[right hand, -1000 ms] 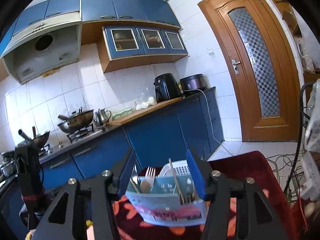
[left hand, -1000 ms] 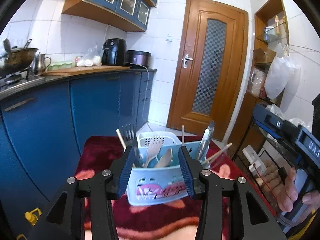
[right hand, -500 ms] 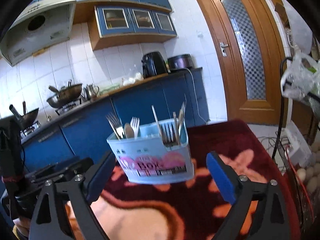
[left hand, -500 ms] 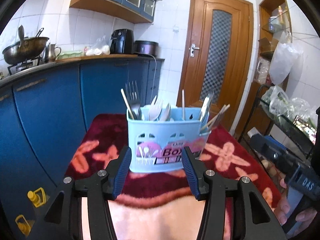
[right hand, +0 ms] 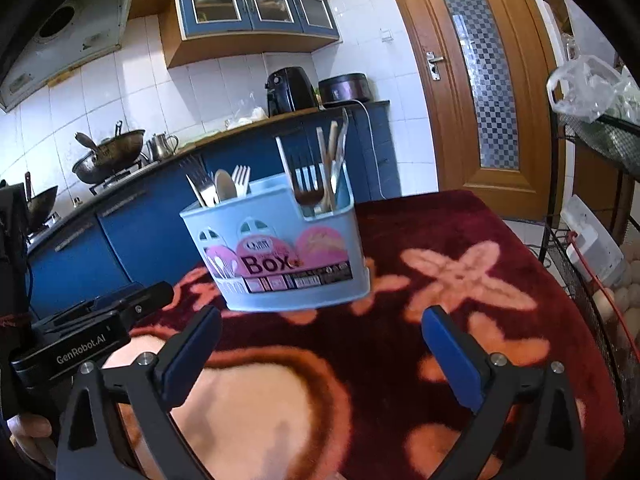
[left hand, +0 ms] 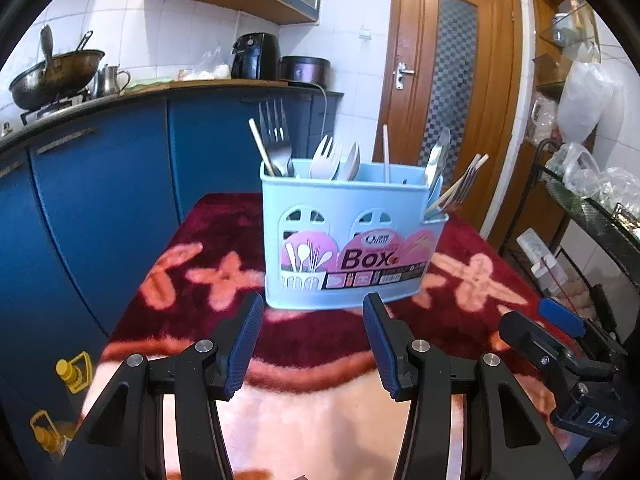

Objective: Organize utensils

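A light blue utensil caddy (left hand: pixel 352 236) labelled "Box" stands upright on a dark red flowered cloth (left hand: pixel 208 248). It holds forks, spoons and chopsticks (left hand: pixel 276 148) standing up in its compartments. It also shows in the right wrist view (right hand: pixel 280 248). My left gripper (left hand: pixel 312 340) is open and empty, just in front of the caddy. My right gripper (right hand: pixel 320 344) is open wide and empty, in front of the caddy and a little to its right. The right gripper's body shows at the right of the left wrist view (left hand: pixel 560 352).
Blue kitchen cabinets (left hand: pixel 100 184) with a counter run along the left. A wok (left hand: pixel 56 72), kettle and air fryer (left hand: pixel 256 56) sit on the counter. A wooden door (left hand: pixel 448 92) is behind. A wire rack (left hand: pixel 592 216) with bags stands at the right.
Both grippers have pulled back and dropped lower, away from the caddy. The right gripper's jaws have opened wider. The caddy now stands clear in front of both.
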Available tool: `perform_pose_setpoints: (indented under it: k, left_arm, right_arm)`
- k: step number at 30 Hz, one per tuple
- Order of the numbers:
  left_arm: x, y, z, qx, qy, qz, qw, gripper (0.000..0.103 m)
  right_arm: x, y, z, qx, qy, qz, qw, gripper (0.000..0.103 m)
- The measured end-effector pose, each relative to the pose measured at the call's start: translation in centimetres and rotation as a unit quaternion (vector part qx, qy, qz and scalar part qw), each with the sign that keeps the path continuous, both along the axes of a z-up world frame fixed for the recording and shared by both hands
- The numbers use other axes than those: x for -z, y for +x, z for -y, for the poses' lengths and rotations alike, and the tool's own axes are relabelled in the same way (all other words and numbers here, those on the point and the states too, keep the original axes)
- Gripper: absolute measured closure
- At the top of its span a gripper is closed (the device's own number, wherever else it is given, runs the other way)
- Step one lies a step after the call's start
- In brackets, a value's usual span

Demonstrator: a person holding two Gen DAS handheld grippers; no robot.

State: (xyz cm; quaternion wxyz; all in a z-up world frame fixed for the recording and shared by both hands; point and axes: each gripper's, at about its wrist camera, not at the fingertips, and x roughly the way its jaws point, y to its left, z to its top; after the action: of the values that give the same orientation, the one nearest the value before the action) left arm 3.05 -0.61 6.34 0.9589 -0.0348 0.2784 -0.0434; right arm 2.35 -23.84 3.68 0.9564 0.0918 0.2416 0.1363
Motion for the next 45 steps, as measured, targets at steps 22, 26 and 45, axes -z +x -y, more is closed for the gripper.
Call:
perform_pose_setpoints:
  k: [22,26,45]
  left_arm:
    - [2.3,1.0,-0.1,-0.012,0.002,-0.025,0.9996,0.05]
    - [2.3,1.0,-0.1,-0.011,0.003,-0.024,0.9996,0.05]
    - [2.3,0.9,-0.1,-0.015,0.001,-0.027,0.9995,0.049]
  right_arm:
    - [1.9,0.8,0.6,0.009,0.006,-0.036,0.999,0.001]
    - [1.9,0.8,0.6,0.008,0.006,-0.035,0.999,0.001]
    - [1.9,0.7,0.5,0.008,0.006,-0.036,0.999,0.001]
